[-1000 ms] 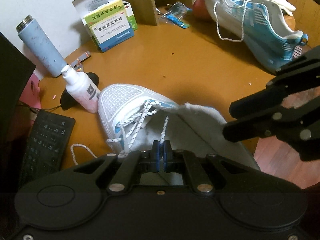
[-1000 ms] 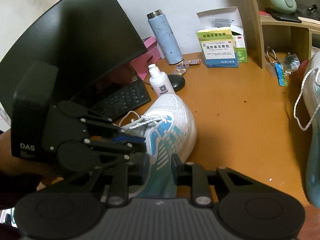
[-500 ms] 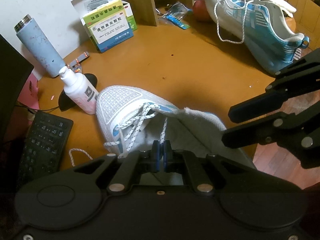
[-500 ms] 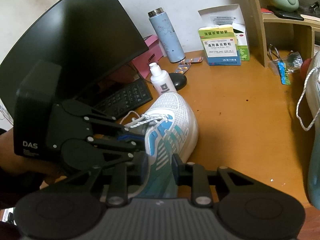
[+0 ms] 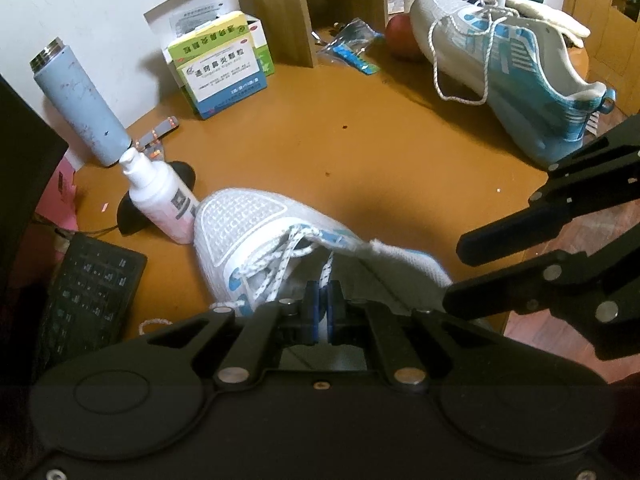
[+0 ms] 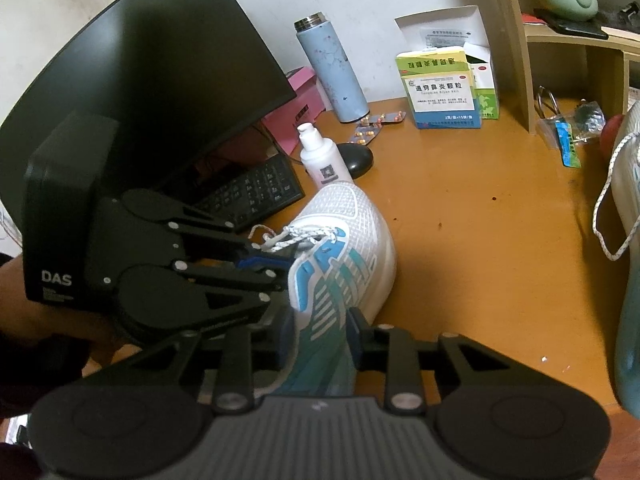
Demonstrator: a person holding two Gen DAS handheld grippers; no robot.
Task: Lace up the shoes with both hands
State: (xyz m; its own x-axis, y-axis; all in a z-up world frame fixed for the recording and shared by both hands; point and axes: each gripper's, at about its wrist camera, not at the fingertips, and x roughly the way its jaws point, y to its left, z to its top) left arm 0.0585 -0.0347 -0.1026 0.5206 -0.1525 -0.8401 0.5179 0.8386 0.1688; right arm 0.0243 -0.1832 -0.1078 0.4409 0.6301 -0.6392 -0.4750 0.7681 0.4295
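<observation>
A white and blue sneaker (image 5: 256, 236) lies near the table's front edge, toe pointing away; it also shows in the right wrist view (image 6: 340, 248). My left gripper (image 5: 322, 308) is shut on a white speckled lace (image 5: 326, 274) just above the shoe's tongue. My right gripper (image 6: 318, 328) is closed on the shoe's blue side wall near the heel and holds it. The right gripper's fingers (image 5: 520, 224) show at the right of the left wrist view. The left gripper (image 6: 276, 262) shows in the right wrist view beside the laces (image 6: 296, 238).
A second sneaker (image 5: 508, 68) with a loose lace lies at the back right. A white pump bottle (image 5: 160, 196), a blue flask (image 5: 80, 100), medicine boxes (image 5: 220, 68), a keyboard (image 5: 88, 292), a monitor (image 6: 140, 100) and a wooden shelf (image 5: 288, 8) surround the shoe.
The shoe's toe has shifted slightly toward the pump bottle and now sits against it. Both grippers keep their holds.
</observation>
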